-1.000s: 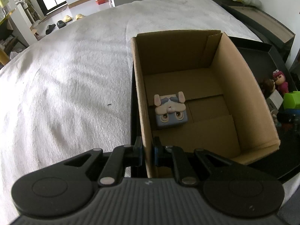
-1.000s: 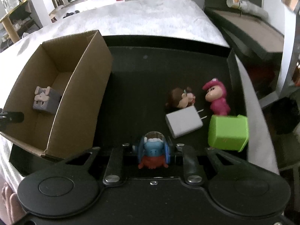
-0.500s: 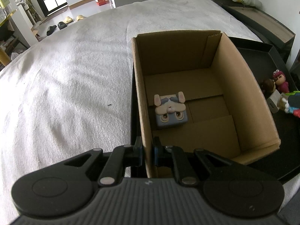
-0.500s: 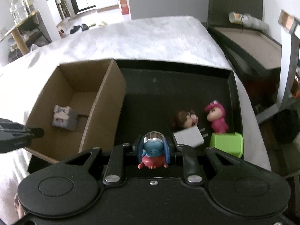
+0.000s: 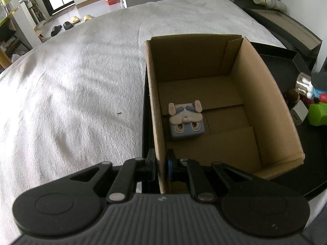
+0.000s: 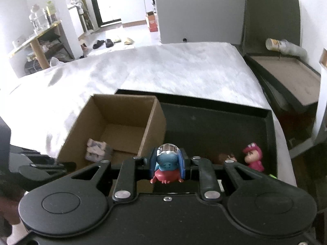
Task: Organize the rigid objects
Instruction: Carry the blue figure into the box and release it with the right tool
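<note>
One toy (image 5: 186,120) lies in the box (image 5: 263,102); the left claw (image 5: 161,163) pinches its wall, the right claw (image 6: 167,162) grips a blue figure (image 6: 166,165), and three toys and a charger wait on the tray (image 6: 204,126).

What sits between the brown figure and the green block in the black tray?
The white charger lies between the brown figure and the green block, as the left wrist view shows; in the right wrist view the gripper body hides it.
</note>
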A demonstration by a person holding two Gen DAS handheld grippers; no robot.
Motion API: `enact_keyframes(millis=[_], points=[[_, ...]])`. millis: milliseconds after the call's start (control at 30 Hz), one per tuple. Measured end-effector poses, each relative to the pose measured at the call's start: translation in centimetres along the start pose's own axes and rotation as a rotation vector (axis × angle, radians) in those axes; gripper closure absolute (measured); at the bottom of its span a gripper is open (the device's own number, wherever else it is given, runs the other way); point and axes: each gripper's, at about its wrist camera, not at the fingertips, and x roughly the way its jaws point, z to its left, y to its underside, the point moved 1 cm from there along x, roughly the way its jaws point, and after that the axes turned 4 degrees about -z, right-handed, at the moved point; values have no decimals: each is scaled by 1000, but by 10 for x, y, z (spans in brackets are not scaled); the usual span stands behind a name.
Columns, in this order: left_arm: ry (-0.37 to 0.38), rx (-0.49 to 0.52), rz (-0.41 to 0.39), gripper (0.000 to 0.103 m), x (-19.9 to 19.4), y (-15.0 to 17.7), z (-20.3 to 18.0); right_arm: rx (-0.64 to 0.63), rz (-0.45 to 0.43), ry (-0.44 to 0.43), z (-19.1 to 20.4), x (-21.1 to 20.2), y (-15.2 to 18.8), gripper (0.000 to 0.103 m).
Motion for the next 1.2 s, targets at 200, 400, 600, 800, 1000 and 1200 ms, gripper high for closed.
enact_keyframes(millis=[200, 400, 600, 800, 1000, 1200], points=[[-2, -1, 6, 93, 1, 0, 0, -16, -18, -32, 15, 3, -13, 81], [-2, -9, 8, 93, 1, -1, 0, -41, -19, -70, 33, 13, -23, 81], [6, -25, 10, 93, 1, -1, 3, -56, -14, -103, 49, 25, -37, 81], [17, -47, 15, 93, 2, -2, 6, -80, -22, -139, 72, 35, -55, 81], [30, -63, 11, 93, 2, 0, 8, -100, -25, -161, 91, 44, -67, 81], [31, -75, 13, 93, 2, -1, 9, -112, -18, -186, 98, 51, -68, 79]])
